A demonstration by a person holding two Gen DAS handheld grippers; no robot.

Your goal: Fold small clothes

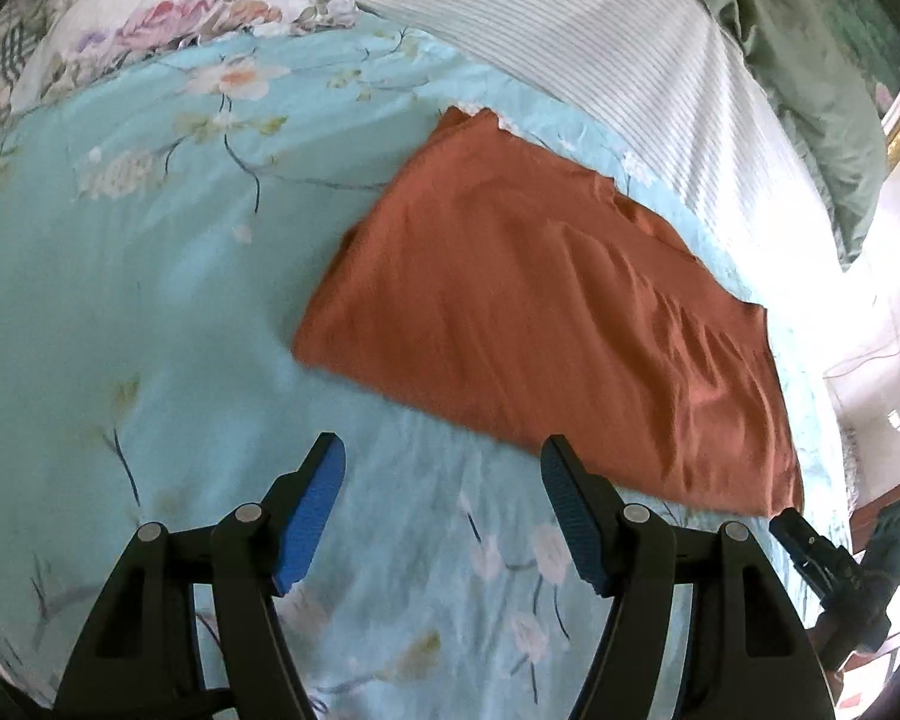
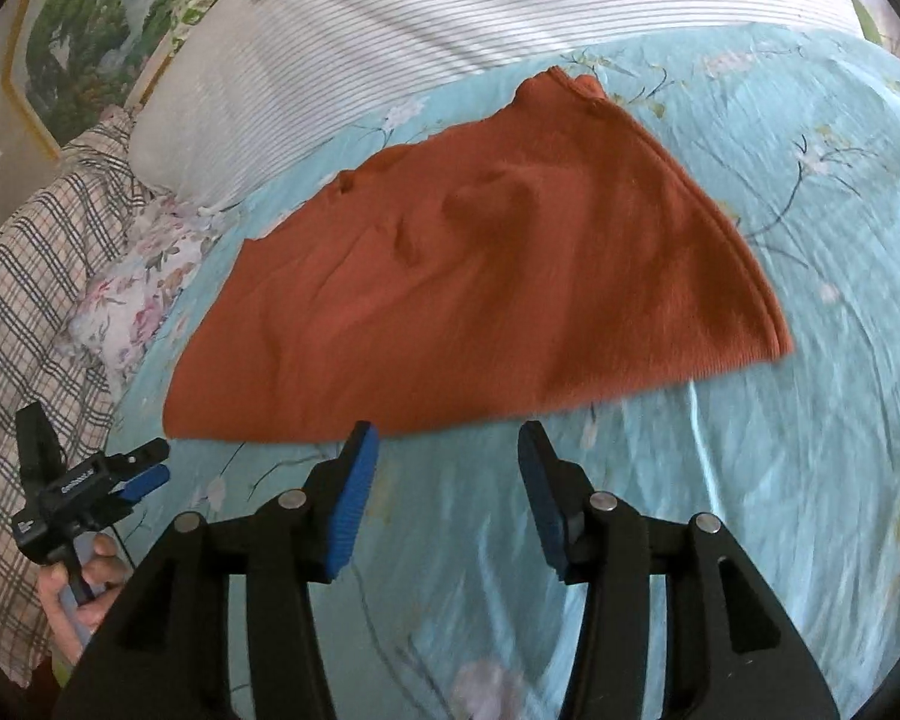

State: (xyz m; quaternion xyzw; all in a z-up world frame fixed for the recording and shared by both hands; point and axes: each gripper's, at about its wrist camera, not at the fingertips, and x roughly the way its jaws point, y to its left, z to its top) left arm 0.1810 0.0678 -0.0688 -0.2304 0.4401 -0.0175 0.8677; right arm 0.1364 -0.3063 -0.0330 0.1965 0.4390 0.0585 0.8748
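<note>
A rust-orange garment [image 1: 546, 312] lies folded flat on the light-blue floral bedsheet [image 1: 150, 300]. It also shows in the right wrist view [image 2: 480, 288]. My left gripper [image 1: 441, 456] is open and empty, hovering just short of the garment's near edge. My right gripper [image 2: 447, 438] is open and empty, also just short of the near edge. The right gripper shows at the lower right of the left wrist view [image 1: 810, 546], near the garment's corner. The left gripper shows at the lower left of the right wrist view [image 2: 144, 468], held by a hand.
A white striped pillow [image 1: 600, 42] lies behind the garment. A floral pillow [image 1: 168, 6] and a checked cloth [image 2: 36, 276] lie to one side. A green cloth [image 1: 810, 78] hangs at the bed's far corner. The bed edge [image 1: 834, 420] is on the right.
</note>
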